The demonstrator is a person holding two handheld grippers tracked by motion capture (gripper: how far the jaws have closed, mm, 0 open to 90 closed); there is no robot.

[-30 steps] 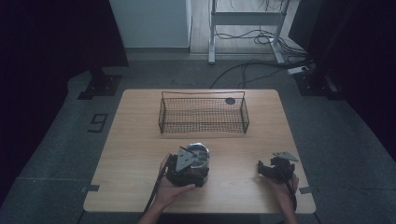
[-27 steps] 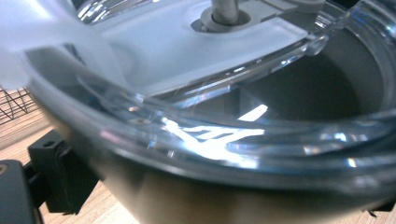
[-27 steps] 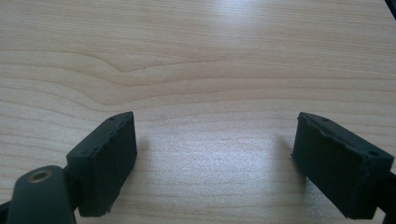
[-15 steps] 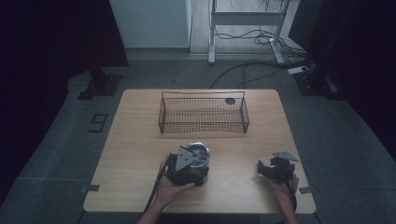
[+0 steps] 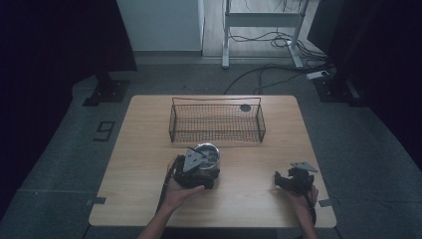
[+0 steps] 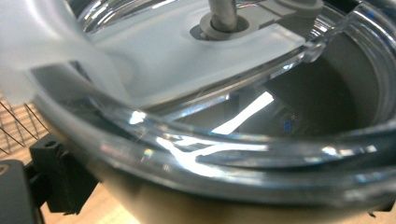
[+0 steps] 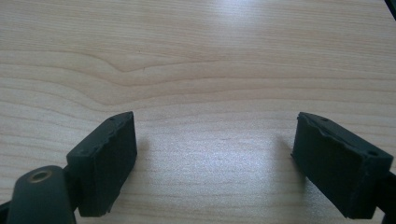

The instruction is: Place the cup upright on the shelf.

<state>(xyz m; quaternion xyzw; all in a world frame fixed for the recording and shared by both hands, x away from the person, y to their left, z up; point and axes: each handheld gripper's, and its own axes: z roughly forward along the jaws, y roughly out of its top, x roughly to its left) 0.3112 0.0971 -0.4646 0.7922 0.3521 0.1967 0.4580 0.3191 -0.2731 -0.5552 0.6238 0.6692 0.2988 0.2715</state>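
Jaws of left gripper (image 5: pixel 199 167) around the steel tumbler (image 5: pixel 206 155), grip unclear; right gripper (image 7: pixel 215 158) jaws wide apart over bare table (image 7: pixel 196 56).

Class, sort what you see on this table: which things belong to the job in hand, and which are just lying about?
In the job:
left gripper
clear lidded cup
wire basket, probably

Lying about:
right gripper, open over bare table
small dark disc beyond the basket
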